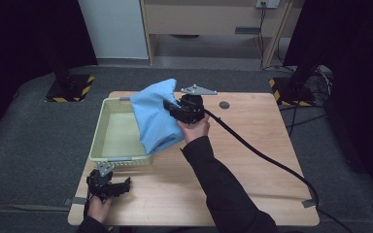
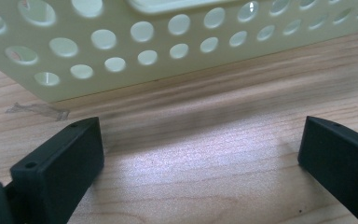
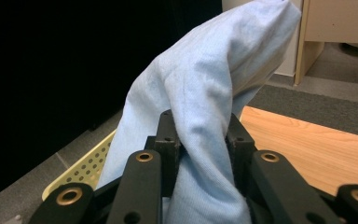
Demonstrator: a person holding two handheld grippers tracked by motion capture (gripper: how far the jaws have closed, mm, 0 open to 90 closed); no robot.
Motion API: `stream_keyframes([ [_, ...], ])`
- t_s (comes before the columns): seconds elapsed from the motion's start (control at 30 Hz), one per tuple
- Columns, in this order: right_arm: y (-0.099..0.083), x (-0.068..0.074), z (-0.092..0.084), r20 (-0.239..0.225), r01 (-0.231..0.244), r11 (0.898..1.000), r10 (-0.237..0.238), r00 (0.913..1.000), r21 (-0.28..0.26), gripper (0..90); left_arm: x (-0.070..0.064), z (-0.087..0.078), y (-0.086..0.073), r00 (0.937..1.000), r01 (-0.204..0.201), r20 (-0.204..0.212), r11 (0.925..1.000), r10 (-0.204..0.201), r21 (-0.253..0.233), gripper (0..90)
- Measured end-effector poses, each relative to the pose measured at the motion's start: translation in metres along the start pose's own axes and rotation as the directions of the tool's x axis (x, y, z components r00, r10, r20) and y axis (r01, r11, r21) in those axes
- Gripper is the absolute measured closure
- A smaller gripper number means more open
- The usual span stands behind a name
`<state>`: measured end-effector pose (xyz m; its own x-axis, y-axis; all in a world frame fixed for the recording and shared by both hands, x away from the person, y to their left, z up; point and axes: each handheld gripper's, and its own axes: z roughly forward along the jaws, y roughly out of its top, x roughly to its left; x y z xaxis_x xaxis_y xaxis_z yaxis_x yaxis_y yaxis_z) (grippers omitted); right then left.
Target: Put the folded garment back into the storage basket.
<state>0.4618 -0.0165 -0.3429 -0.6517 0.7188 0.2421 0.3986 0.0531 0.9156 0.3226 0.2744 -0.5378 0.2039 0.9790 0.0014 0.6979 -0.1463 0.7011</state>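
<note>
In the high view, a pale yellow-green perforated plastic basket [image 1: 108, 145] sits on the left part of the light wooden surface [image 1: 252, 160]. A light blue soft cloth [image 1: 156, 116] hangs over the basket's right rim, its lower part draping down toward the inside while its upper part is lifted above the rim; what can be seen of the basket floor is bare. The right hand-held gripper [image 1: 171, 109] is raised at the basket's right edge with its jaws clamped on the cloth, and a black cable trails from it across the surface to the right. The left hand-held gripper [image 1: 124, 186] rests low on the surface, just in front of the basket's near wall.

In the left gripper view, the two black jaws stand wide apart with bare wood between them, holding nothing; the basket's holed wall [image 2: 177, 42] lies just beyond them.

In the right gripper view, the jaws are pressed together on a fold of the blue cloth [image 3: 205, 102], which rises in a peak above them; a corner of the basket [image 3: 81, 172] shows below at the left.
</note>
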Motion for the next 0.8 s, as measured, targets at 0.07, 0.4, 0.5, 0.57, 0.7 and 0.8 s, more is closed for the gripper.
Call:
stream_keyframes([
  [0.07,0.000,0.001,0.002,-0.002,0.001,1.000,-0.001,1.0000,-0.002,72.8,0.000,0.000,0.000,1.0000,0.000,0.000,1.0000,0.000,0.000,0.0],
  [0.4,0.003,0.011,0.018,-0.027,-0.010,1.000,0.010,0.9996,-0.013,72.7,0.000,0.000,0.000,1.0000,0.000,0.000,1.0000,0.000,0.001,0.0],
  [0.5,0.003,0.014,0.023,-0.035,-0.017,1.000,0.016,0.9993,-0.016,72.7,0.000,0.000,0.000,1.0000,0.001,-0.001,1.0000,-0.001,0.001,0.0],
  [0.57,0.003,0.016,0.026,-0.039,-0.019,1.000,0.018,0.9991,-0.017,72.7,0.000,0.000,0.000,1.0000,0.001,-0.001,1.0000,-0.001,0.001,0.0],
  [0.7,0.003,0.019,0.033,-0.046,-0.025,1.000,0.024,0.9986,-0.019,72.6,0.000,0.000,0.000,1.0000,0.001,-0.001,1.0000,-0.001,0.001,0.0],
  [0.8,0.002,0.022,0.039,-0.049,-0.020,1.000,0.020,0.9986,-0.014,72.6,0.000,0.000,0.000,1.0000,0.001,-0.001,1.0000,-0.001,0.001,0.0],
])
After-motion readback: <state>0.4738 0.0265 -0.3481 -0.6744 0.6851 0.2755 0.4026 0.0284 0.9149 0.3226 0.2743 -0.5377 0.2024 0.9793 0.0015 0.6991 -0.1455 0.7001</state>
